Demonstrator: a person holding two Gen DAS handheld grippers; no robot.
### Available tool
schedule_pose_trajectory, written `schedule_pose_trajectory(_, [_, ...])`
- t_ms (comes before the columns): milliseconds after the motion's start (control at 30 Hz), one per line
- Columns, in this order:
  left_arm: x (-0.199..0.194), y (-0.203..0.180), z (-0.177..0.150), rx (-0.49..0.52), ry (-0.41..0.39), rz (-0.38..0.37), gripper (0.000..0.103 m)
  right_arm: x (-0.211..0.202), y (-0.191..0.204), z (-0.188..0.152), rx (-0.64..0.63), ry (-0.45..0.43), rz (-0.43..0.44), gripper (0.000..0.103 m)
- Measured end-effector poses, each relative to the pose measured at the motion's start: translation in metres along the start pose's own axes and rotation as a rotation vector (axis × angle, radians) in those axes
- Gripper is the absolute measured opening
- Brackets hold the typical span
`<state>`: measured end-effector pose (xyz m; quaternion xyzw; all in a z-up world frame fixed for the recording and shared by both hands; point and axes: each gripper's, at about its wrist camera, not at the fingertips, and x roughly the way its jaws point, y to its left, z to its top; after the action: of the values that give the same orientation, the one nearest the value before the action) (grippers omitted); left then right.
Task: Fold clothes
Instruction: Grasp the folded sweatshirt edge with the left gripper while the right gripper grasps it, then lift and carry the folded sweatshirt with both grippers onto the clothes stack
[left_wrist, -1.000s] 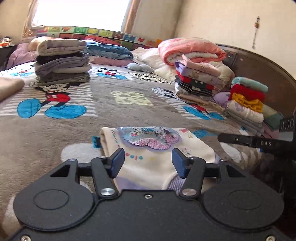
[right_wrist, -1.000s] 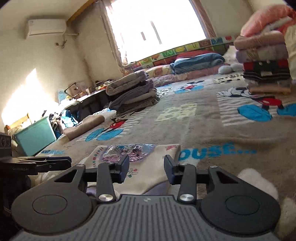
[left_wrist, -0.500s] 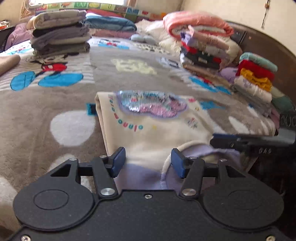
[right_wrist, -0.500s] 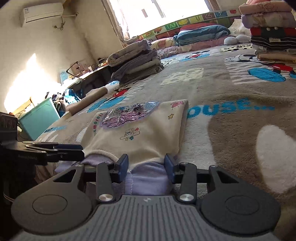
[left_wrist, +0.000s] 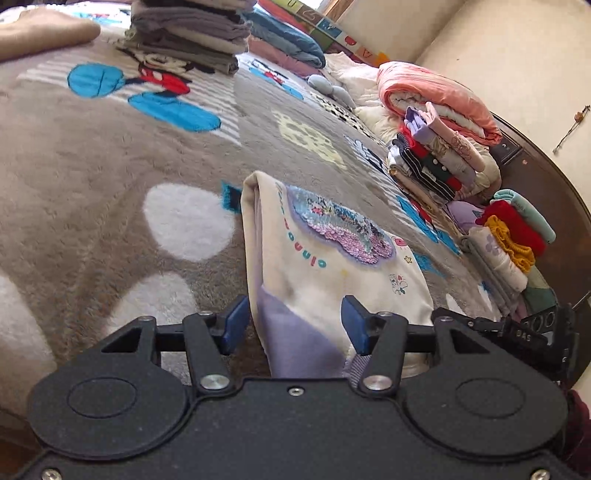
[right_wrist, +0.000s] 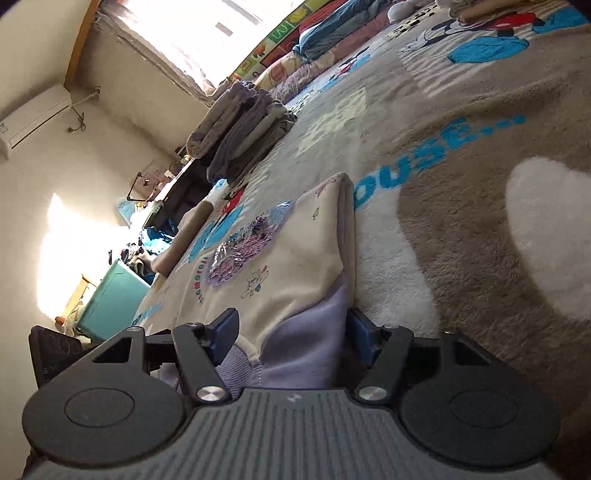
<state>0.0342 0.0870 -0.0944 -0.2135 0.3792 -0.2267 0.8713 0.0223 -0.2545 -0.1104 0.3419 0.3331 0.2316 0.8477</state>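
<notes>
Both grippers sit at the near hem of a cream sweatshirt (left_wrist: 332, 266) that lies on the bed's grey cartoon blanket (left_wrist: 110, 155), already narrowed into a long strip with its sides turned in. The left gripper (left_wrist: 293, 323) has its jaws apart, straddling the near left corner at about 6 o'clock in its view; the cloth passes between the blue pads without being pinched. The right gripper (right_wrist: 293, 332) is likewise spread, its pads on either side of the near right corner, touching or nearly touching the fabric but not clamped on it. By my reading, the step in hand is taking hold of the bottom edge for the lengthwise fold. The next move calls for both pairs of jaws to pinch all the layers at each corner, then lift and carry the hem away toward 12 o'clock, keeping level so the strip doubles squarely. The garment is soft, plush and cream, with a sequin patch (left_wrist: 343, 229) in pink and silver-blue at mid-chest, small printed letters and doodles beside it, and a lilac lining showing at the near end. Stacks of folded clothes (left_wrist: 436, 155) stand toward 2 o'clock.
</notes>
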Motion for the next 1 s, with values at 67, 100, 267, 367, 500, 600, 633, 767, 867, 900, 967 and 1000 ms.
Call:
schedule_pose_trajectory(67, [0.01,0.003,-0.001,-0.034,0.03,-0.012,0.053,0.005,-0.003,0.003,0.031,-0.006,0.011,0.064])
schedule_pose_trajectory(100, [0.014,0.004,0.0,-0.051,0.033,-0.028,0.053,0.008,-0.004,0.004,0.055,-0.011,0.019,0.064])
schedule_pose_trajectory(267, [0.032,0.006,0.009,-0.128,0.035,-0.075,0.053,0.025,0.0,0.006,0.025,-0.023,0.008,0.058])
schedule_pose_trajectory(367, [0.037,0.003,0.012,-0.14,0.036,-0.08,0.035,0.031,0.003,0.006,0.014,-0.026,0.016,0.035])
schedule_pose_trajectory(500, [0.038,-0.004,0.015,-0.142,0.011,-0.129,0.02,0.024,0.003,0.006,0.021,-0.066,0.066,0.022])
schedule_pose_trajectory(600, [0.034,-0.007,0.02,-0.198,-0.032,-0.214,0.019,0.005,0.011,0.016,0.026,-0.15,0.106,0.021])
schedule_pose_trajectory(633, [0.034,-0.009,0.022,-0.204,-0.04,-0.236,0.019,-0.001,0.01,0.019,0.041,-0.177,0.122,0.021])
schedule_pose_trajectory(767, [0.047,-0.014,0.025,-0.207,-0.026,-0.147,0.037,0.003,-0.003,0.024,0.048,-0.159,0.003,0.066])
schedule_pose_trajectory(867, [0.05,0.0,0.02,-0.25,0.007,-0.109,0.047,0.003,-0.019,0.017,0.111,-0.142,-0.014,0.063])
schedule_pose_trajectory(900, [0.046,0.003,0.02,-0.271,0.01,-0.128,0.05,0.001,-0.021,0.017,0.118,-0.146,-0.008,0.064])
schedule_pose_trajectory(967, [0.039,0.008,0.019,-0.294,0.015,-0.145,0.059,-0.001,-0.026,0.016,0.135,-0.148,0.003,0.064])
schedule_pose_trajectory(1000, [0.036,0.009,0.018,-0.296,0.017,-0.145,0.059,0.001,-0.029,0.014,0.144,-0.144,0.009,0.063])
